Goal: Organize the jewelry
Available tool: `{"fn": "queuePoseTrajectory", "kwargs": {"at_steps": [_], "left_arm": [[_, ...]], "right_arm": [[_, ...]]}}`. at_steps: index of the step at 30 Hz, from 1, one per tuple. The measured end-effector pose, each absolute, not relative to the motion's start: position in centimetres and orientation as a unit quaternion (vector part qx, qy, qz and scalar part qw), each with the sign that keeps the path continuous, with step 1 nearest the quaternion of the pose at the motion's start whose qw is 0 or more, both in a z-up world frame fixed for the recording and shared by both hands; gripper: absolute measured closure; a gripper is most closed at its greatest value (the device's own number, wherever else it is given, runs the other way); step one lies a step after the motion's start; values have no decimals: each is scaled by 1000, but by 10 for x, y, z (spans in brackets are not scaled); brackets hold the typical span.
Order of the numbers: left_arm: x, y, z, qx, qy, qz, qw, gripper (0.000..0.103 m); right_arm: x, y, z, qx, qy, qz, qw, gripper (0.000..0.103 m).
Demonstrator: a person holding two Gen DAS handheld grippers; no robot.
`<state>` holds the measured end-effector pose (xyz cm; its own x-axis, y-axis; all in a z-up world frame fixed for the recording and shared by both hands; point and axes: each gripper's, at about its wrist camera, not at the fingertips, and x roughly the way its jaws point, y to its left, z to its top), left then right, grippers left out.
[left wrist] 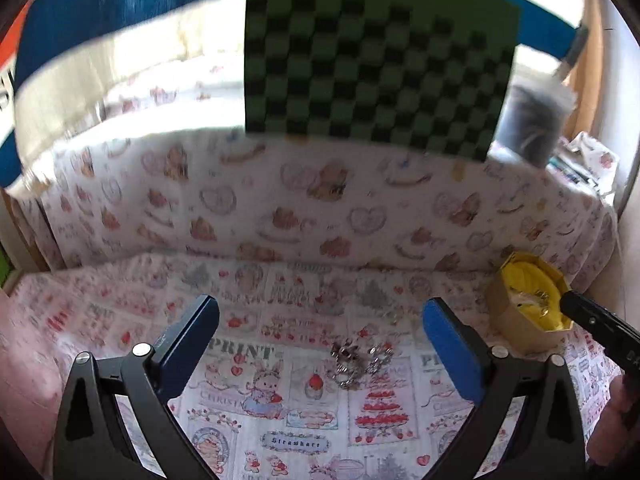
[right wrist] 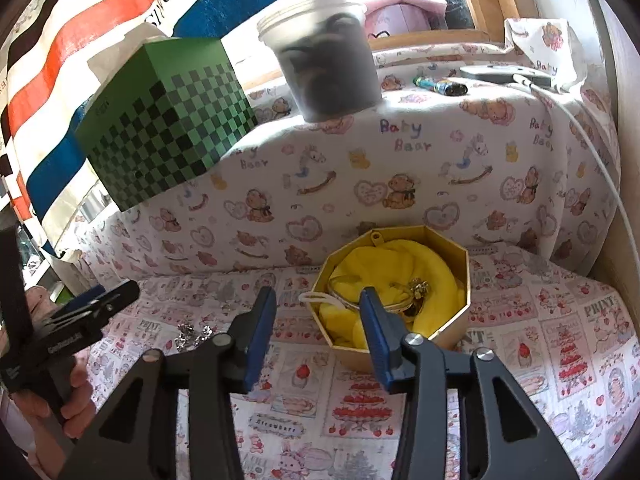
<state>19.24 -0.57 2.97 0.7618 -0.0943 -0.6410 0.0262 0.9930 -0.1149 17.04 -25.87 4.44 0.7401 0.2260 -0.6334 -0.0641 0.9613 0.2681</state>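
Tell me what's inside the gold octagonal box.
The gold box holds crumpled yellow cloth, a thin bangle and a gold trinket. Anything beneath the cloth is hidden.

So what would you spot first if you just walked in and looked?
Probably the gold octagonal box on the printed cloth, stuffed with bright yellow fabric and gold jewelry. Behind it on the raised ledge sits a big green checkered box beside a dark plastic tub. A small silver jewelry pile glints on the cloth between the left tongs, which stand wide open.
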Motion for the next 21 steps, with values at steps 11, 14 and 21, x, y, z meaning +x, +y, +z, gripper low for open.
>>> {"fn": "queuePoseTrajectory", "kwargs": {"at_steps": [11, 14, 21], "left_arm": [[217, 13, -10, -136, 436, -86, 885, 70], [221, 8, -14, -131, 439, -83, 885, 70], [231, -6, -22, -116, 454, -88, 879, 85]], "right_arm": [[172, -248, 39, 92, 366, 80, 923, 62], [172, -247, 38, 90, 368, 78, 922, 62], [172, -243, 36, 77, 371, 80, 922, 62]]}}
